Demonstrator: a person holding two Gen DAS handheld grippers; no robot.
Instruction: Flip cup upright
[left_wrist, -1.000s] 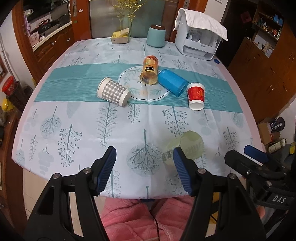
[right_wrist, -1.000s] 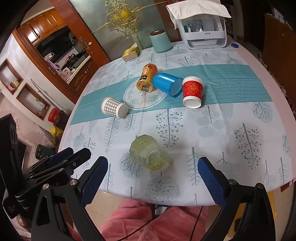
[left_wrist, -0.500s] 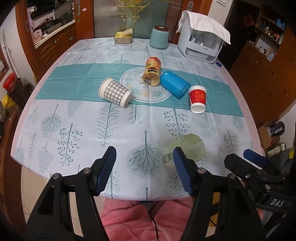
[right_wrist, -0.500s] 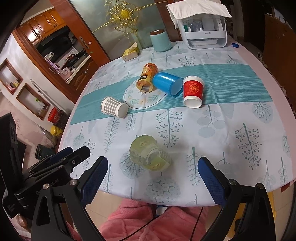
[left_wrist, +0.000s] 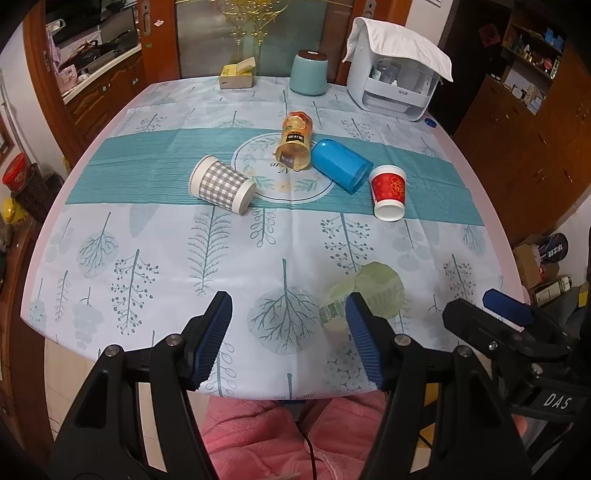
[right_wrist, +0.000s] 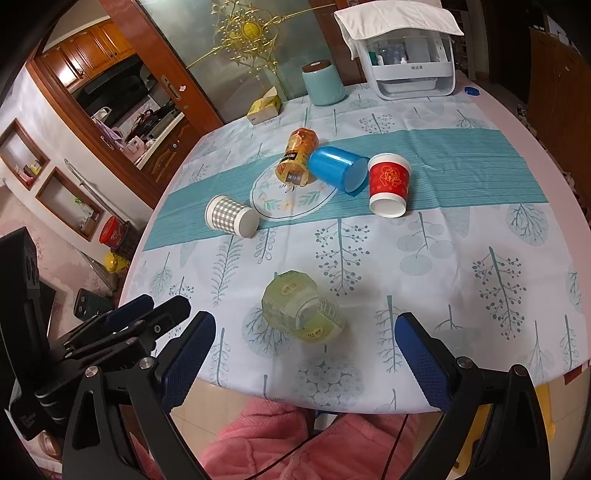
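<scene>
Several cups lie on their sides on the table. A pale green translucent cup (left_wrist: 369, 295) (right_wrist: 301, 312) lies nearest the front edge. Farther back lie a grey checked cup (left_wrist: 221, 184) (right_wrist: 231, 219), an amber cup (left_wrist: 294, 142) (right_wrist: 297, 157), a blue cup (left_wrist: 340, 164) (right_wrist: 338, 168) and a red paper cup (left_wrist: 388, 192) (right_wrist: 388, 188). My left gripper (left_wrist: 288, 339) is open and empty above the front edge, left of the green cup. My right gripper (right_wrist: 301, 350) is open and empty, its fingers on either side of the green cup but nearer to me.
At the back of the table (left_wrist: 110, 258) stand a teal canister (left_wrist: 309, 72), a tissue box (left_wrist: 236, 75) and a white appliance (left_wrist: 399, 81) under a cloth. A small blue lid (left_wrist: 430, 122) lies near the right edge. Wooden cabinets stand on both sides.
Both grippers have drifted slightly; the table view shifted a little in the left wrist view. No cup has moved. Both grippers remain open.
</scene>
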